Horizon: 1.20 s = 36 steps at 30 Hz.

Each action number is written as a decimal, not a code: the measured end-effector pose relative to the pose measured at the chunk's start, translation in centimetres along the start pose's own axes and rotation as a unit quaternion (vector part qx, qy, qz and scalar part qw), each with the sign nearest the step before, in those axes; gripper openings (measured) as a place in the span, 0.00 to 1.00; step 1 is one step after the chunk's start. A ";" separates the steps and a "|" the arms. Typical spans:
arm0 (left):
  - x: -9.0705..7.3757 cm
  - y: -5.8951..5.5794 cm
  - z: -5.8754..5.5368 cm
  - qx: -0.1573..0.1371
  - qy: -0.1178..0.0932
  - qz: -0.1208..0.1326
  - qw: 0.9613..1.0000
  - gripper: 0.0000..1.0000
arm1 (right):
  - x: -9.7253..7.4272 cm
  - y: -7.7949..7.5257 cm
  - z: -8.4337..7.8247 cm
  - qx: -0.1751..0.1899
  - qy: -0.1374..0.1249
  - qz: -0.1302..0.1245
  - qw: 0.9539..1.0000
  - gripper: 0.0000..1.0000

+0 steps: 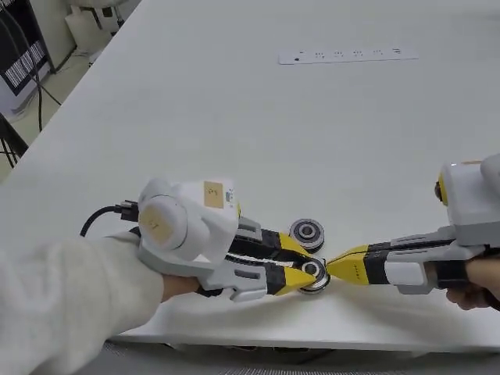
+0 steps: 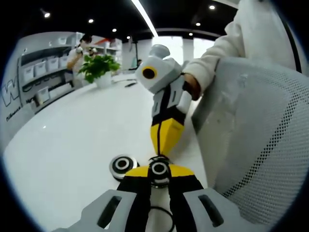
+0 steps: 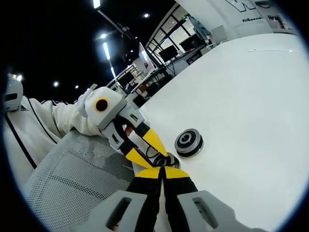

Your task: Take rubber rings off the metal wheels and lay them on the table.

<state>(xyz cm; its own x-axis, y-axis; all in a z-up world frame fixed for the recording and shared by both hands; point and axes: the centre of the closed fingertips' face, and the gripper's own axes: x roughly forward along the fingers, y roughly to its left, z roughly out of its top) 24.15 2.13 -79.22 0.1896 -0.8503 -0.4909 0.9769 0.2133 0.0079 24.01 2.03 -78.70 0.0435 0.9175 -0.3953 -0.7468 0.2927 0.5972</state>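
At the left of the bench's (image 1: 312, 141) near edge, a white-sleeved arm (image 1: 70, 297) brings in the left hand-held gripper (image 1: 306, 267), whose yellow jaws are clamped from either side on a metal wheel (image 1: 316, 271). That grip looks meant to pin the wheel so it cannot slide or spin while its band is worked loose. The held wheel sits low at the bench surface, close to the near edge. Its round face turns upward, so the axle line runs roughly vertical and its broad dimension lies level with the bench. Being a disc, it has no true long axis. Just beyond it, toward the far edge and close beside the upper jaw, a second wheel (image 1: 307, 232) lies flat and free with its hub up, its dark rubber ring (image 3: 189, 152) in place around the rim. This one appears to be waiting its turn. From the right comes the right hand-held gripper (image 1: 334, 267), its jaws drawn together to a narrow point that meets the right side of the clamped wheel. This suggests a pinch or a pry at the ring's edge, but I cannot tell whether any rubber is actually caught between the tips. The two grippers oppose each other almost in one line along the near edge, one bracing and one pulling. Far off, near the far edge, lies a white power strip (image 1: 348, 55).
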 end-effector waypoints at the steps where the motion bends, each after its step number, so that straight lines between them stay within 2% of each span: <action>1: 0.0 0.0 0.0 0.000 0.000 0.000 1.000 0.14 | 0.0 0.0 0.0 -0.001 0.000 0.000 1.000 0.00; 4: 0.0 0.0 0.0 0.000 0.001 0.000 1.000 0.14 | 0.0 0.1 0.0 -0.012 0.001 -0.002 1.000 0.00; 36: 0.1 -0.1 0.1 -0.001 -0.003 -0.005 1.000 0.14 | 0.2 0.9 0.4 -0.016 -0.007 0.020 1.000 0.00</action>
<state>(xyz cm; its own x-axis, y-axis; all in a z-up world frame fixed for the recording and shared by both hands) 24.08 2.01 -79.21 0.1796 -0.8558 -0.4852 0.9788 0.2049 0.0010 23.64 2.59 -77.94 0.0226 0.9316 -0.3628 -0.7689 0.2481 0.5893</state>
